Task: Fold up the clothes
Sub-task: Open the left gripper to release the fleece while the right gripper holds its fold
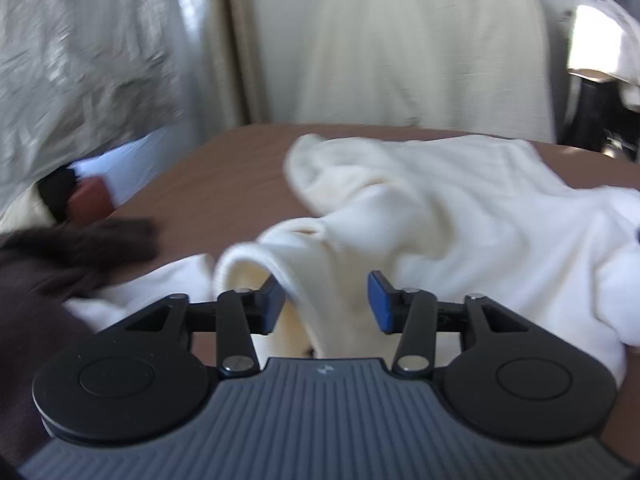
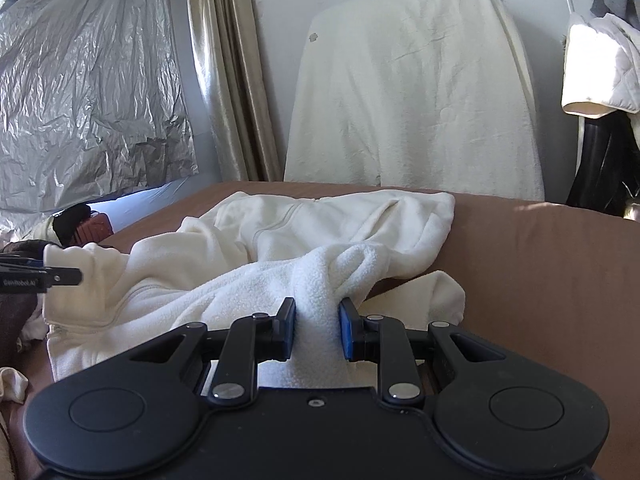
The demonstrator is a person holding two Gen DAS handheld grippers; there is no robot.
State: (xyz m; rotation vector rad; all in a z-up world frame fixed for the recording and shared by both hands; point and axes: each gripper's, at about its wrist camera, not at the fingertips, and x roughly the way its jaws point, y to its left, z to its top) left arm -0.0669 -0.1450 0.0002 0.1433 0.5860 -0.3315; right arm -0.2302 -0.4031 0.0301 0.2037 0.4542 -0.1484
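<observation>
A cream fleece garment [image 2: 320, 232] sprawls across the brown bed [image 2: 540, 272], mid-frame. The right gripper [image 2: 318, 328] pinches a bunched fold of it. The left gripper [image 1: 326, 304], blurred, stands parted around a cuff without clamping.

Cream-white fleece garment [image 2: 248, 280], plain, no print. Brown bed sheet [image 2: 540, 264], plain. Both grippers black; blue pads seen on right gripper [image 2: 318, 330] and left gripper [image 1: 326, 302]. Left gripper body [image 1: 320, 420] grey, ribbed with fine lines. Dark brown fuzzy cloth [image 1: 76, 248] at left. Crinkled silver plastic sheet [image 2: 88, 92]. Beige-gold curtain [image 2: 228, 80]. Cream cover [image 2: 416, 96] over chair back.
</observation>
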